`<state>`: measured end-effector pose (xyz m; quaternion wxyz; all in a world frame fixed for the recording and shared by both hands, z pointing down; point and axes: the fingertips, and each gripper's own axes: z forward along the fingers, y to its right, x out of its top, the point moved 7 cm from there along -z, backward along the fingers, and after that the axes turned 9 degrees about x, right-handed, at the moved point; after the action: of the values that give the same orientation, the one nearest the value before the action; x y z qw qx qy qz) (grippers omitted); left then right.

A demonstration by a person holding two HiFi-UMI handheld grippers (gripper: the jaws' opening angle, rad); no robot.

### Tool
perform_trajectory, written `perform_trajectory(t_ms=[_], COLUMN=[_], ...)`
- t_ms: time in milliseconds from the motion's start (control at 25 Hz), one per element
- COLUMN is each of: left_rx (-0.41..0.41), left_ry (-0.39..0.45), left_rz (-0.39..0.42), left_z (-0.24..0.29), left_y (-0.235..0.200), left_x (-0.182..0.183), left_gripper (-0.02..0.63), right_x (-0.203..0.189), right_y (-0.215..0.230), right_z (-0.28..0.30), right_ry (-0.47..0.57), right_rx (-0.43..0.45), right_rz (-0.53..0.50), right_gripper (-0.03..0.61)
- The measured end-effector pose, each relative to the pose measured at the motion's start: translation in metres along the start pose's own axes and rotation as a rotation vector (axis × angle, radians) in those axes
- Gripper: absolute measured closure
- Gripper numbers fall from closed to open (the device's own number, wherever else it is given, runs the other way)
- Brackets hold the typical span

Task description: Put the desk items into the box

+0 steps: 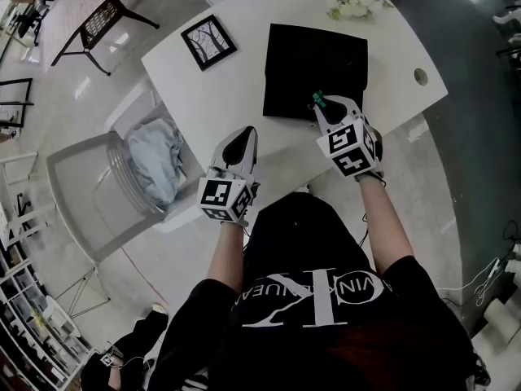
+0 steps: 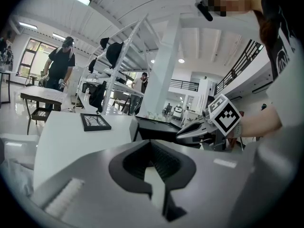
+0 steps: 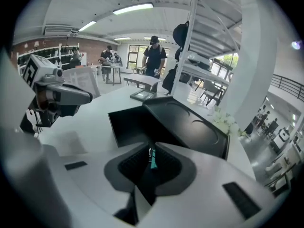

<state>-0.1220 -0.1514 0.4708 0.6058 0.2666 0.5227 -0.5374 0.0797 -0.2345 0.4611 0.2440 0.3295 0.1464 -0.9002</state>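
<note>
My right fingers (image 3: 167,166) clamped on teal pen (image 3: 151,158) over box (image 3: 135,125). Seems light, stiff, slippery; best held mid-barrel. Left fingers (image 2: 164,163) together, empty.

an open-plan office hall; long white desk (image 1: 228,96), metal shelving racks (image 2: 121,65), ceiling strip lights (image 3: 135,7), a mezzanine railing (image 3: 285,87)

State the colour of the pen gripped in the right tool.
Teal, with a silvery clip; the pen shows best in the right gripper view.
</note>
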Motion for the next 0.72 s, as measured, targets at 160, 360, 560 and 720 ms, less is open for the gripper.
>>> perform_trajectory(t_ms=[160,360,560,720], left_rx=[0.001,0.003,0.011,0.018], left_ry=[0.011,0.025,0.046,0.062], left_rz=[0.009,0.017,0.028,0.038], left_z=[-0.004,-0.007,-0.010,-0.011], left_y=[0.002,0.004,0.005,0.004], left_x=[0.002,0.007,0.015,0.021], left_gripper=[0.603,0.603,0.603,0.603], right_x=[0.000,-0.002,0.001,0.003], right_y=[-0.003,-0.006,-0.002,0.002], right_z=[-0.007,-0.016,-0.030,-0.041], right_ry=[0.026,0.071,0.170,0.205], right_rx=[-0.003,0.001,0.006,-0.031], right_rz=[0.022,0.069,0.162,0.168], right_gripper=[0.560,0.560,0.560,0.561])
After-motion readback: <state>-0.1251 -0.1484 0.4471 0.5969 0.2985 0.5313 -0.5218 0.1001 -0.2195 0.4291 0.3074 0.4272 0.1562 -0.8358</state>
